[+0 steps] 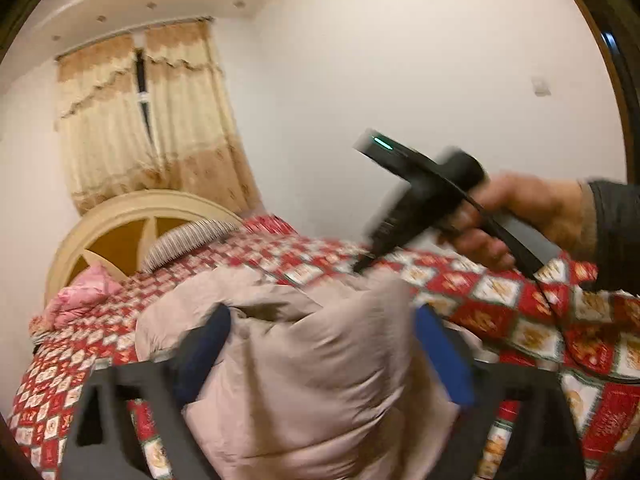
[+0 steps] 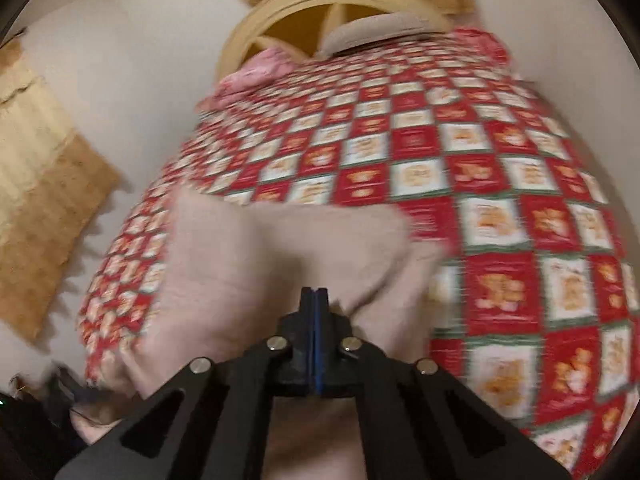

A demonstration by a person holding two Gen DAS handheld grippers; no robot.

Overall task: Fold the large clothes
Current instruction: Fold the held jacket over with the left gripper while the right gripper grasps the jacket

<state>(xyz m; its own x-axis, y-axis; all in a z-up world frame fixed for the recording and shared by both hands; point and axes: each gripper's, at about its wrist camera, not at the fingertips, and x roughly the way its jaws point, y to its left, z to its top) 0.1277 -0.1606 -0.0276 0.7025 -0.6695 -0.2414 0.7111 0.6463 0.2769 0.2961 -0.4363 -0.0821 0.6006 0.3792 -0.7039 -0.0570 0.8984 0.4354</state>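
Puffy beige garment [image 1: 304, 364] sits bunched on the bed [image 2: 500, 208], near the bed's foot edge and toward its left side as seen from the right wrist camera; most of the red-and-white checkered bedspread [image 1: 532, 320] beyond it is bare. Left hand-held gripper [image 1: 322, 354]: jaws spread wide, blue pads [image 1: 208, 344] standing either side of the garment's raised hump, cloth between them but not clamped. Frame is motion-blurred, so whether a pad brushes the fabric I can't tell. Right hand-held gripper [image 2: 316, 294]: jaws fully together, blue pad line shut in the middle, tip down on the garment's near fold. Whether any cloth is pinched between the pads isn't visible, so can't call it a grip. In the left wrist view the right hand-held gripper comes in from the right, held in a person's hand [image 1: 516, 216] with a dark sleeve [image 1: 618, 232], angled down at the garment's far edge. At the head of the bed: striped pillow [image 1: 188, 240] against the cream arched headboard [image 1: 120, 224], pink pillow [image 1: 80, 292] at the head-end left corner. Curtains [image 1: 140, 120] on the wall behind the headboard. No containers in either view.
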